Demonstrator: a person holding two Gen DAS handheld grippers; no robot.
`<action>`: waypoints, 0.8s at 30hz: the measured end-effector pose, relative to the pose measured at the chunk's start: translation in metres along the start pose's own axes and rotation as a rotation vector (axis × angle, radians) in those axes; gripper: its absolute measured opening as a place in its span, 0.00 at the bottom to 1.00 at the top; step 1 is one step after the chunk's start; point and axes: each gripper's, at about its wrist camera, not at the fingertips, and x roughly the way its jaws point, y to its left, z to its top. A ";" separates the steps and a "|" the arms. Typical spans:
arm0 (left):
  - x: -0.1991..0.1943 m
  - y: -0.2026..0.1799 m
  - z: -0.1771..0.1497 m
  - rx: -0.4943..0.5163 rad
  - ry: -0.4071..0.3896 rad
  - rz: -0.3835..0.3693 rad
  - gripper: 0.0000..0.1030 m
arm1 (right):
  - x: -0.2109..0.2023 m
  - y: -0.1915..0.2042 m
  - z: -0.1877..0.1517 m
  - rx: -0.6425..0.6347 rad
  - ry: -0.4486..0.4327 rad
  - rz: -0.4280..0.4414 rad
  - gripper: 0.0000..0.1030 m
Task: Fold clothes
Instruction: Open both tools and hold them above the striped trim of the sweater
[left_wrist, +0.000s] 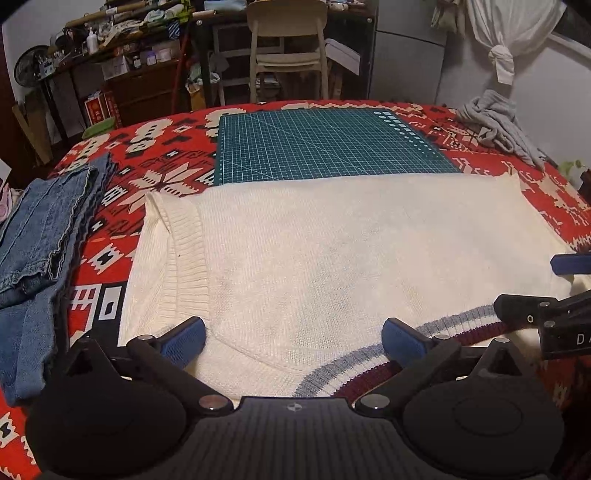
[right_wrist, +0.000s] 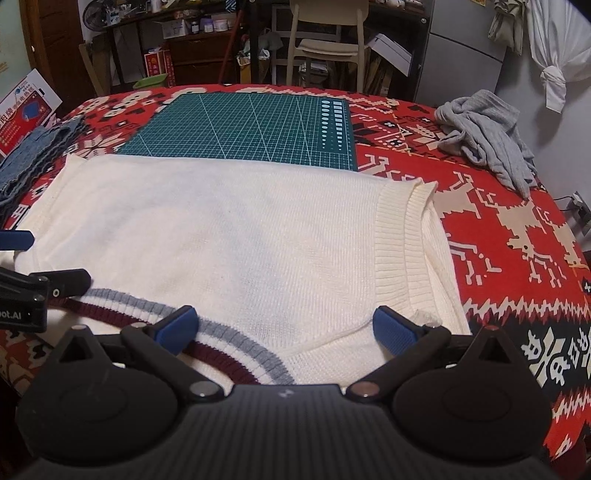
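Observation:
A cream knit sweater vest (left_wrist: 325, 251) lies flat across the table, its collar with grey and maroon stripes (left_wrist: 369, 365) toward me. The same vest (right_wrist: 229, 236) fills the right wrist view, its striped collar (right_wrist: 229, 343) at lower left. My left gripper (left_wrist: 293, 341) hovers open over the vest's near edge by the left armhole ribbing, nothing pinched between its blue pads (left_wrist: 184, 341). My right gripper (right_wrist: 286, 328) is also open, over the near edge beside the right armhole ribbing (right_wrist: 402, 258). Each gripper shows at the other view's edge.
Folded blue jeans (left_wrist: 40, 251) lie at the left on the red patterned tablecloth (right_wrist: 517, 236). A crumpled grey garment (right_wrist: 484, 136) sits at the far right. A green cutting mat (left_wrist: 325, 144) lies behind the vest. A chair (left_wrist: 288, 48) and cluttered shelves stand beyond the table.

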 end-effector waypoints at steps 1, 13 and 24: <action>0.000 0.001 0.001 -0.001 0.004 -0.003 1.00 | 0.000 -0.001 0.001 0.001 0.004 0.003 0.99; 0.001 0.000 0.003 0.010 0.029 -0.005 1.00 | 0.001 -0.003 0.000 -0.003 0.001 0.014 0.99; 0.001 -0.001 0.006 0.015 0.038 -0.005 1.00 | 0.000 0.001 -0.002 -0.014 -0.017 -0.011 0.99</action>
